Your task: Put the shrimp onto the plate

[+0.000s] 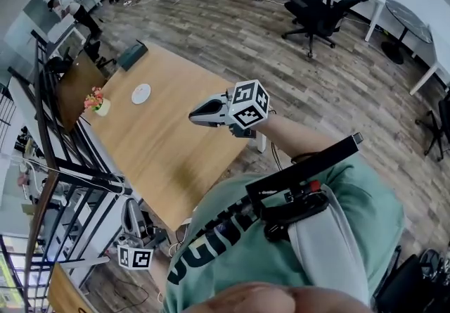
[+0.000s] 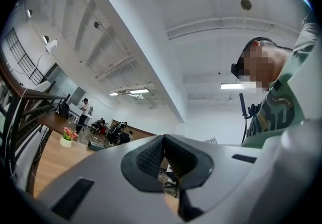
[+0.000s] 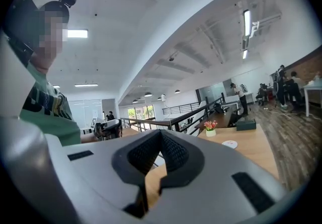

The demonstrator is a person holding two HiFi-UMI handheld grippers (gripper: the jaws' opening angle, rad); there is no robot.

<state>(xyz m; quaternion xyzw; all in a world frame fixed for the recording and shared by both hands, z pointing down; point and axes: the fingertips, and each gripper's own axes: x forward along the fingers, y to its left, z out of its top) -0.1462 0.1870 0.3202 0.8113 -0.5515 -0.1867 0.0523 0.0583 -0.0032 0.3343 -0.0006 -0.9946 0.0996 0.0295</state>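
Plate (image 1: pixel 140 93): white, round, lying on the wooden table (image 1: pixel 176 157) near its far short edge, about midway along that edge.

Head view:
- Flower pot (image 1: pixel 97 102) stands at the far left corner, near the plate but apart from it.
- Dark box (image 1: pixel 132 55) sits at the other far corner.
- Right gripper (image 1: pixel 193 116) is held level above the table's right long edge, jaws pointing toward the far end.
- Left gripper (image 1: pixel 131 209) is off the table, beside its near corner, next to a black railing (image 1: pixel 77 164).

Left gripper view:
- The 2 jaws of the left gripper (image 2: pixel 163 140) are pressed together with nothing between them.
- Beyond them the table (image 2: pixel 48 165), flower pot (image 2: pixel 66 137) and dark box (image 2: pixel 94 145) show at lower left.

Right gripper view:
- The 2 jaws of the right gripper (image 3: pixel 160 135) meet tip to tip, holding nothing.
- Plate (image 3: pixel 229 144) lies on the table (image 3: pixel 256 155), well apart from the jaws.
- Flower pot (image 3: pixel 210 128) and dark box (image 3: pixel 246 125) stand behind the plate at the far edge.
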